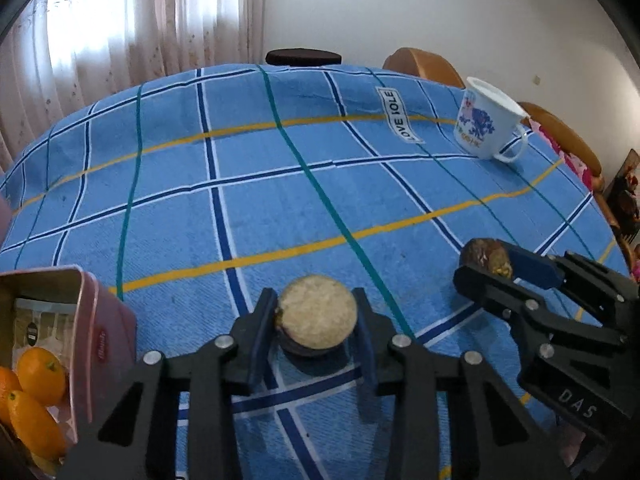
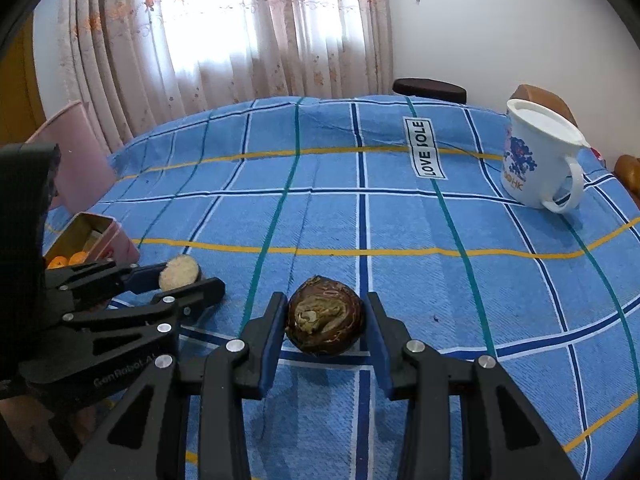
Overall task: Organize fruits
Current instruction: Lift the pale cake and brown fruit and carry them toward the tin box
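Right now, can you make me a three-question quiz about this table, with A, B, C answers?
1. Where is the mug?
A. far right of the tablecloth
B. inside the pink box
C. in a gripper

2. What colour are the fruits in the box?
A. green
B. orange
C. purple

3. What is the right gripper doing?
A. wide open, empty
B. holding the mug
C. shut on the brown fruit

Answers: A, it stands by the cloth's right edge; B, orange shows inside; C, both pads press the fruit.
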`<move>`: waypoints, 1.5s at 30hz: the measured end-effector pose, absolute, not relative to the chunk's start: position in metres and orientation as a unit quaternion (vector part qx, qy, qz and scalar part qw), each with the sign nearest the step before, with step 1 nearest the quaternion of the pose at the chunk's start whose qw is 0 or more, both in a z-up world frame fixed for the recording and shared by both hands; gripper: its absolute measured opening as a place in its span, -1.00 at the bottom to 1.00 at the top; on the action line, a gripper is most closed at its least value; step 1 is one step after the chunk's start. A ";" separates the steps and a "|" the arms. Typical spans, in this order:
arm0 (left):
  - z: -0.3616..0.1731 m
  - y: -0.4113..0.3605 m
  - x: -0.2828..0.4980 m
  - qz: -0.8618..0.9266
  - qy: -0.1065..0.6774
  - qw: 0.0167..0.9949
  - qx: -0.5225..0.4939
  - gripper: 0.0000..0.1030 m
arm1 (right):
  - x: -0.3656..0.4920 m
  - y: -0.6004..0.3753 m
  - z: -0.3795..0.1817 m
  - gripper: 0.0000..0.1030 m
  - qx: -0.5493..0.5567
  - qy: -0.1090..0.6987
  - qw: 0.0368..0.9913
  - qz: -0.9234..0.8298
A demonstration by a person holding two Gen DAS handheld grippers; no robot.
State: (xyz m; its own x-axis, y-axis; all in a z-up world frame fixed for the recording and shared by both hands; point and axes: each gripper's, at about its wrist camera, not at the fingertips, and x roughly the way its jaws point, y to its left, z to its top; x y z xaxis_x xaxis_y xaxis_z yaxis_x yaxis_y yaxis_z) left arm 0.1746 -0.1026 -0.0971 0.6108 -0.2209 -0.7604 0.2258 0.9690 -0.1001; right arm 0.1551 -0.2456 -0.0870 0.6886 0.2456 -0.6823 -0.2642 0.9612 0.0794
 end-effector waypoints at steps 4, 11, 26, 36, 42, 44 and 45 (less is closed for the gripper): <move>-0.093 -0.100 0.169 -0.126 0.407 0.904 -0.002 -0.25 | 0.152 -0.246 -0.085 -0.21 -0.012 0.361 0.922 0.141; -0.081 -0.095 0.159 -0.122 0.370 0.921 -0.006 -0.25 | 0.145 -0.244 -0.080 -0.21 -0.015 0.342 0.928 0.148; -0.073 -0.094 0.149 -0.122 0.341 0.932 -0.012 -0.37 | 0.134 -0.245 -0.073 -0.21 -0.014 0.313 0.937 0.156; -0.082 -0.098 0.159 -0.119 0.370 0.922 -0.006 0.19 | 0.133 -0.250 -0.072 -0.21 0.001 0.309 0.938 0.157; -0.094 -0.107 0.171 -0.117 0.413 0.903 0.015 0.13 | 0.134 -0.252 -0.071 -0.21 0.006 0.308 0.938 0.157; -0.096 -0.103 0.172 -0.122 0.419 0.900 0.005 -0.26 | 0.134 -0.251 -0.071 -0.21 0.003 0.307 0.938 0.157; -0.097 -0.103 0.172 -0.122 0.421 0.899 0.006 -0.25 | 0.134 -0.251 -0.071 -0.21 0.003 0.307 0.938 0.158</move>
